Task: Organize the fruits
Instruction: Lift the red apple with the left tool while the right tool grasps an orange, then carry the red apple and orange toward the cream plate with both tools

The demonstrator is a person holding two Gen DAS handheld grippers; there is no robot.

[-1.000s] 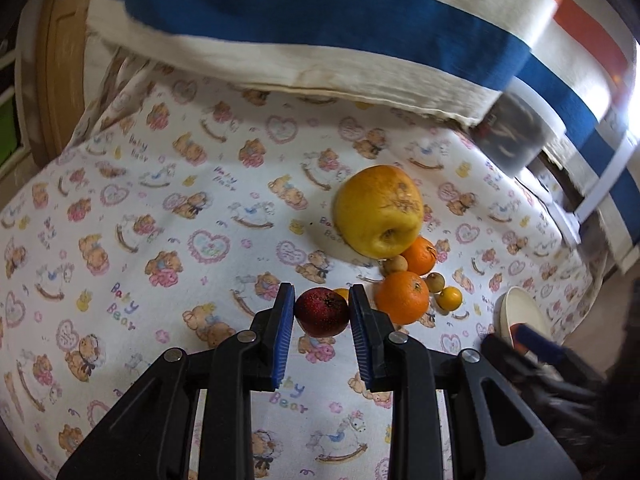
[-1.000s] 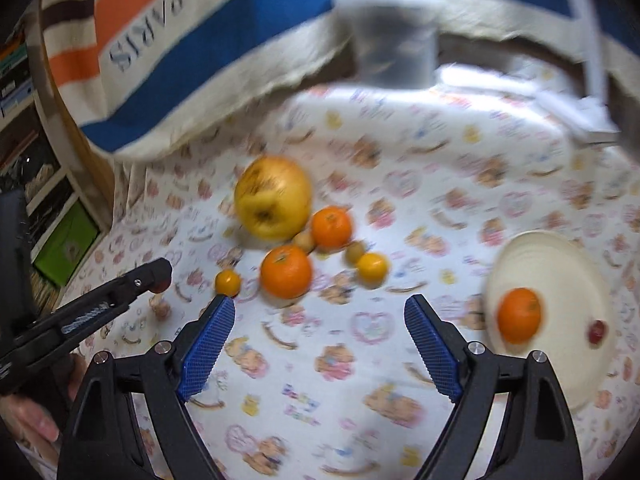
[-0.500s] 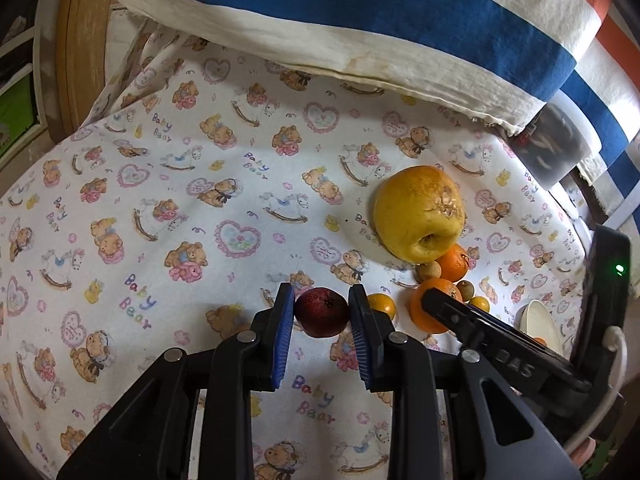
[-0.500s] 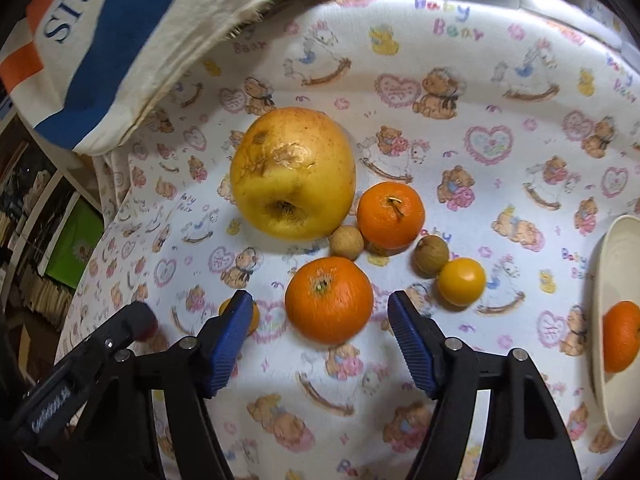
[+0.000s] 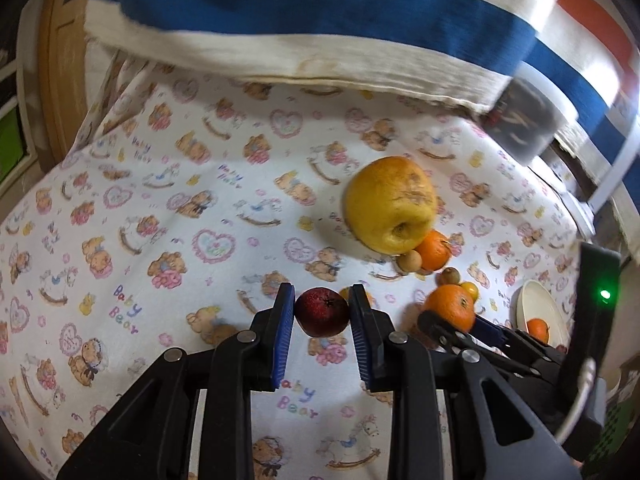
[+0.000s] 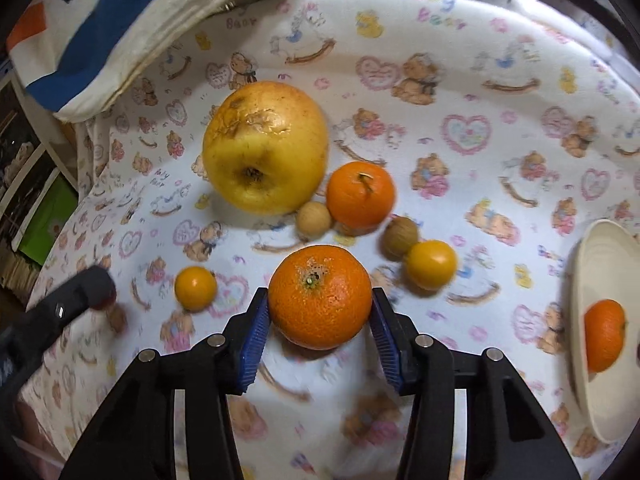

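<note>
1. Fingers of right gripper: blue pads set either side of a large orange, closed to about its width, both pads at or touching the peel. Firm squeeze or mere contact: cannot tell. Orange seemingly resting on the printed cloth.
2. Fingers of left gripper: narrow gap, clamped on a dark red fruit, held at its widest part, presumably so that the round skin cannot slip out forward.
3. Pile on the cloth, right wrist view: big yellow fruit at the back, second orange touching it, two brown nuts tucked beside, two small yellow fruits at the flanks. Gripped orange nearest the camera, hence reachable without disturbing the rest.
4. Plate at the right edge, well apart from the pile, already holding another orange; probably the collecting place, so likely destination for the gripped orange.
5. Approach low and level along the cloth, pads straddling the fruit's middle: a hold suited to a smooth ball.
6. Stage, as a judgement: early to middle; one fruit in each gripper, most of the pile yet to be sorted.
7. Risk, as a judgement: neighbouring small yellow fruit just beside the right pad, liable to roll if nudged on lifting.
8. Striped fabric overhanging the far edge of the cloth; dark container beneath its corner, uninvolved.
</note>
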